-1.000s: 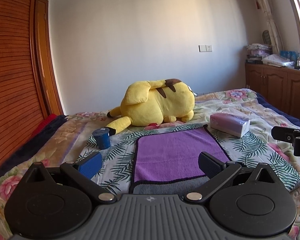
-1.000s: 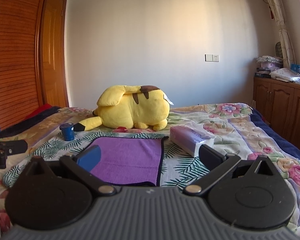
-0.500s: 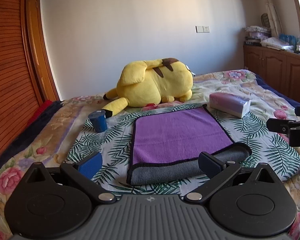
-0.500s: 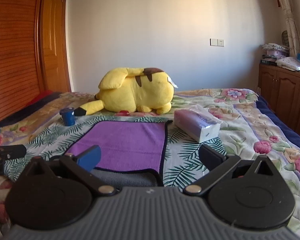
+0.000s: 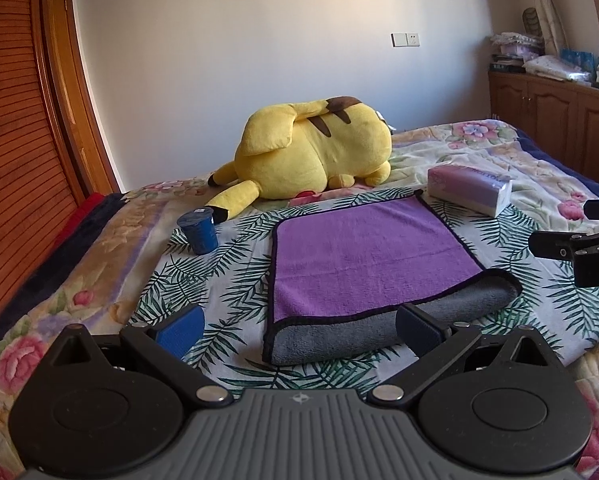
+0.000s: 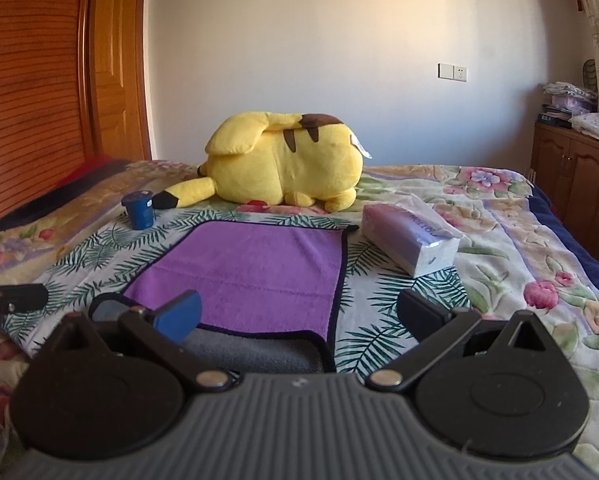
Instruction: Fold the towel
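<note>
A purple towel (image 5: 363, 260) with a black hem and grey underside lies folded on the leaf-print bedspread; its grey fold runs along the near edge. It also shows in the right wrist view (image 6: 259, 276). My left gripper (image 5: 299, 326) is open and empty, just short of the towel's near left corner. My right gripper (image 6: 299, 312) is open and empty, above the towel's near right corner. The right gripper's tips show at the right edge of the left wrist view (image 5: 571, 248).
A yellow plush toy (image 5: 311, 152) lies behind the towel. A blue cup (image 5: 199, 230) stands to the left and a tissue pack (image 5: 469, 188) to the right. A wooden wardrobe (image 5: 15, 140) is on the left, cabinets (image 5: 559, 128) on the right.
Both grippers have pulled back and risen from the towel, staying open. More of the towel's near grey fold has come into view.
</note>
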Action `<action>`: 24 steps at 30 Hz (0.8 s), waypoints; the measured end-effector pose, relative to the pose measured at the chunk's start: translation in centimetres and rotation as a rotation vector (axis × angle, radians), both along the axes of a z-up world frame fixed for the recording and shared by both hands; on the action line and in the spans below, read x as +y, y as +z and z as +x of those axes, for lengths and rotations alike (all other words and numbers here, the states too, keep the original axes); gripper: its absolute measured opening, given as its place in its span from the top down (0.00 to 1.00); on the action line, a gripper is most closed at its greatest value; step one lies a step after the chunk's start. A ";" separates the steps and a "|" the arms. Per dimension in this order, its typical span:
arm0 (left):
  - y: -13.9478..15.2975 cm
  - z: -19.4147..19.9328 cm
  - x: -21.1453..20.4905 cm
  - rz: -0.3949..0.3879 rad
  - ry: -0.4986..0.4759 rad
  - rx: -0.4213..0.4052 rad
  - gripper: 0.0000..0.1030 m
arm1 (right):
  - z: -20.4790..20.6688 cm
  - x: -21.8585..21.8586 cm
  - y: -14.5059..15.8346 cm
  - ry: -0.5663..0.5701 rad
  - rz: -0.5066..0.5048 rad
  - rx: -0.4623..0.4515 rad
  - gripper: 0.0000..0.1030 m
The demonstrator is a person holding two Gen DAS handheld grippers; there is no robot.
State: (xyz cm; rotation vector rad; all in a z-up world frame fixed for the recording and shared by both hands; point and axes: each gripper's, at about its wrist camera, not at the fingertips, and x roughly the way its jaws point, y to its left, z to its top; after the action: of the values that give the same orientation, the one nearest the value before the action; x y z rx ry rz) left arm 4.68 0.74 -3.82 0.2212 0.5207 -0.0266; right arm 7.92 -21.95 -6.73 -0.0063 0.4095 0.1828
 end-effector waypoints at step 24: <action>-1.6 5.1 2.7 0.005 0.034 0.063 0.00 | 4.1 1.1 -1.9 0.047 -0.013 0.086 0.00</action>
State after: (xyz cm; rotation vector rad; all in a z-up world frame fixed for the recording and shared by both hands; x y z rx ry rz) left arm 9.80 3.45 -5.41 0.2165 0.5876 0.0010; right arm 12.00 -20.84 -8.67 -0.0212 0.4965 0.2277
